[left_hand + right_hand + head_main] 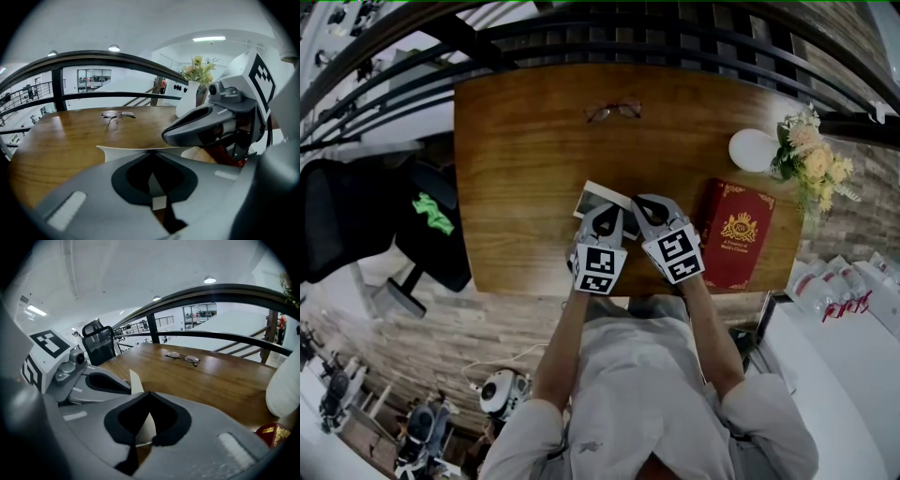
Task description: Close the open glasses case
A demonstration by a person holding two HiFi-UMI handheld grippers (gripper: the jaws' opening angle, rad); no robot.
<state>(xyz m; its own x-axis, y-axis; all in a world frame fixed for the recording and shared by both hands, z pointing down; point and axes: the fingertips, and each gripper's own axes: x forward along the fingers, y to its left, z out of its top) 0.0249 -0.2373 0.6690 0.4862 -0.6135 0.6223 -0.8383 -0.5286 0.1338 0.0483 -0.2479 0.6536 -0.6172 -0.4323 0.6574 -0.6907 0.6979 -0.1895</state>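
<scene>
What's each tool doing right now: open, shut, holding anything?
Left tool: shut on the case.
Right tool: shut on the case too.

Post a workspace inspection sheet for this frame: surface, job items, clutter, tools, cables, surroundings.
surface: wooden table, bare apart from the items below.
job's things: white glasses case, open, at the near edge under both tools.
clutter: glasses at the far edge, outside the case; red book to the right; white vase with flowers at the far right.
grippers: left tool and right tool side by side, each closed on a thin wall of the case.
cables: nothing seen on the table.
surroundings: black chair to the left; dark railing beyond the table.
</scene>
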